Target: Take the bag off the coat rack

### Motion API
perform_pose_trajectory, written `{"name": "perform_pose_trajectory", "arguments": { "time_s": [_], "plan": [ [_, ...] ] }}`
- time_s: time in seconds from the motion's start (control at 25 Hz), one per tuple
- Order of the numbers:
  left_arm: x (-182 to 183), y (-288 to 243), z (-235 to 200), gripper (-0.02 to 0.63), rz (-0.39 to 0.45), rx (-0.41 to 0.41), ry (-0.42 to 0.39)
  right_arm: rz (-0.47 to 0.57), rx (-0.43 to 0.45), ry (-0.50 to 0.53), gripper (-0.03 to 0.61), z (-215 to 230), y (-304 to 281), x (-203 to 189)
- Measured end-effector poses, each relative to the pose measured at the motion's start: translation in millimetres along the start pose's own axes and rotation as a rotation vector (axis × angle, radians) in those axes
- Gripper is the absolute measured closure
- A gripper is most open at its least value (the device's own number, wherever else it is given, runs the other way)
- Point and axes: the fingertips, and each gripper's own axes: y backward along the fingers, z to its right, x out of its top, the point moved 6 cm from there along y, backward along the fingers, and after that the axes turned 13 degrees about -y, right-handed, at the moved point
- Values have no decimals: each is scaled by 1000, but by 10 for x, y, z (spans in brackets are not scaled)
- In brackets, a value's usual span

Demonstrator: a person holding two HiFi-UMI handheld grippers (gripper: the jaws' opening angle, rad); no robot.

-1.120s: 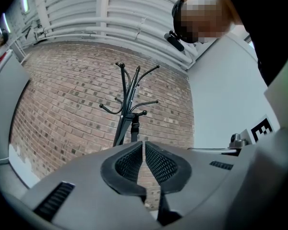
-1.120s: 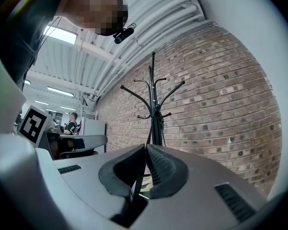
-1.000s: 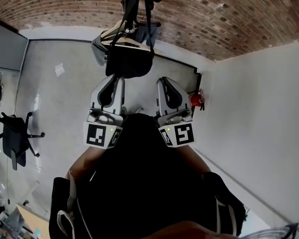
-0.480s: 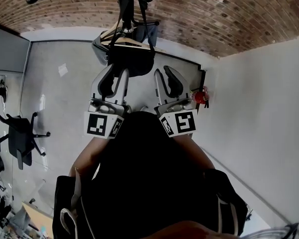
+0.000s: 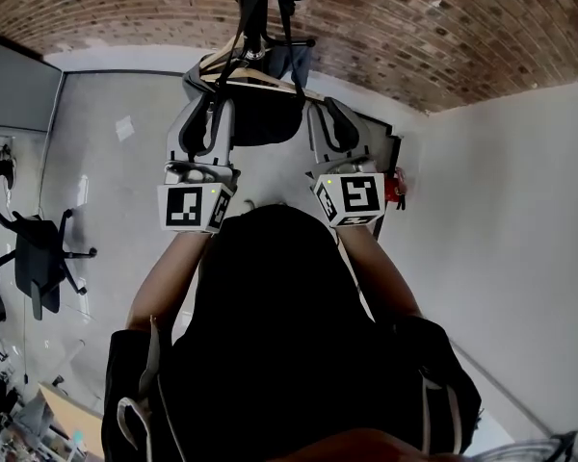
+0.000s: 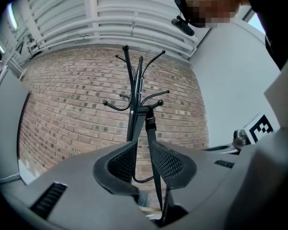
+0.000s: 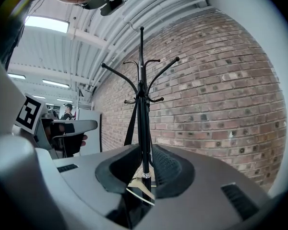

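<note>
A black bag [image 5: 265, 118] hangs by its black strap [image 6: 152, 147] from a hook of the black coat rack [image 6: 134, 95], which stands against the brick wall. In the head view my left gripper [image 5: 210, 109] is at the bag's left side and my right gripper [image 5: 326, 114] at its right side, both raised. The left gripper [image 6: 143, 147] is open, and the strap runs down through the gap between its pads. My right gripper [image 7: 145, 152] is open too, with the rack's pole [image 7: 143, 104] in line between its jaws. I cannot tell whether either touches the bag.
A wooden hanger [image 7: 139, 186] with grey and blue clothing [image 5: 289, 65] hangs on the rack by the bag. A red fire extinguisher [image 5: 397, 186] stands at the right wall. A black office chair [image 5: 34, 258] is on the floor at left. A person [image 7: 67, 111] stands far off.
Both grippers have risen from below the bag to either side of it. The left gripper's jaws now frame the strap.
</note>
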Motion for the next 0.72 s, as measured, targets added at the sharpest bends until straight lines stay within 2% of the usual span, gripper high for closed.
{"name": "perform_pose_trajectory", "arguments": {
  "time_s": [0.44, 0.72],
  "plan": [
    [-214, -407, -249, 508, -46, -3, 9, 30, -28, 43, 497, -22, -386, 147],
    [-345, -678, -206, 508, -69, -64, -21, 31, -34, 64, 497, 26, -584, 181]
  ]
}}
